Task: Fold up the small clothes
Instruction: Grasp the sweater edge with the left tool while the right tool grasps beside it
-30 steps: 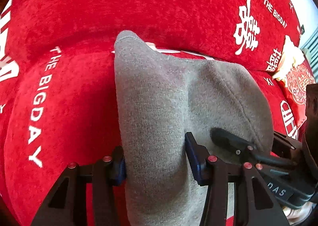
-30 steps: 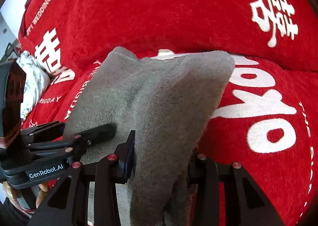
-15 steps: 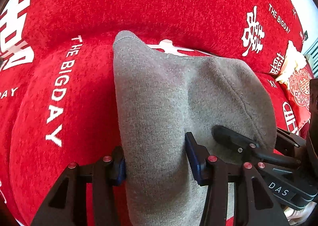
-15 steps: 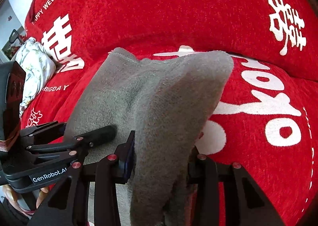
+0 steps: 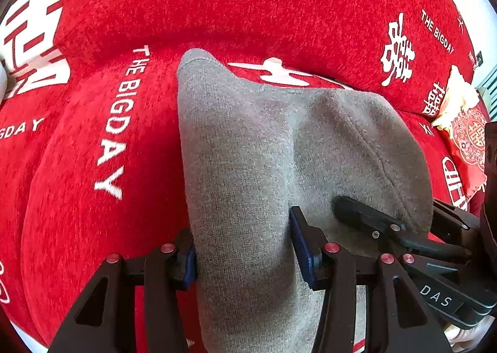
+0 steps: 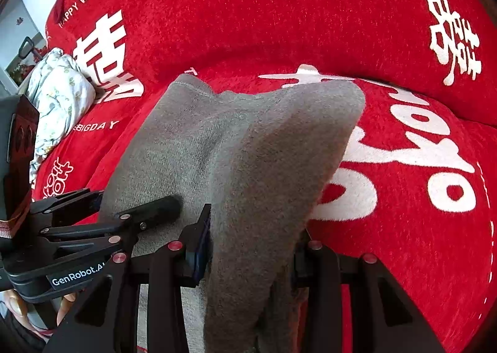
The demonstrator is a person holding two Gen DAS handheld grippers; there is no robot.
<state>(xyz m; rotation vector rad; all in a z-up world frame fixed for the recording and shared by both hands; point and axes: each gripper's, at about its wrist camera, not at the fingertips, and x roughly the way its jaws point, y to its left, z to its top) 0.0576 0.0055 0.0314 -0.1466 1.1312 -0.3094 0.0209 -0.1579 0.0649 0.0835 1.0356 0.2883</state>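
Above a red sofa cover [image 5: 77, 197] printed with white lettering, the left wrist view shows the left gripper [image 5: 242, 247] clamped on a thick bunch of a grey knit garment [image 5: 248, 142]. Its blue-padded fingers press in from both sides, and the cloth runs straight forward from them, lifted, with its far corner rising toward the sofa back. To the right in this view the right gripper [image 5: 385, 222] bites the same near edge, just beside the left one. A patterned red pouch [image 5: 466, 148] lies well off at the right.

In the right wrist view, the right gripper [image 6: 251, 247] is likewise closed on a gathered fold of the garment [image 6: 242, 148], which drapes over its fingers and reaches forward. The left gripper [image 6: 102, 222] grips the edge close at its left. A floral cloth bundle [image 6: 59, 95] sits far to the left.

Both grippers seem equally near, side by side on one edge; the garment's length points away from them toward the backrest, so the coming fold likely runs along that line.
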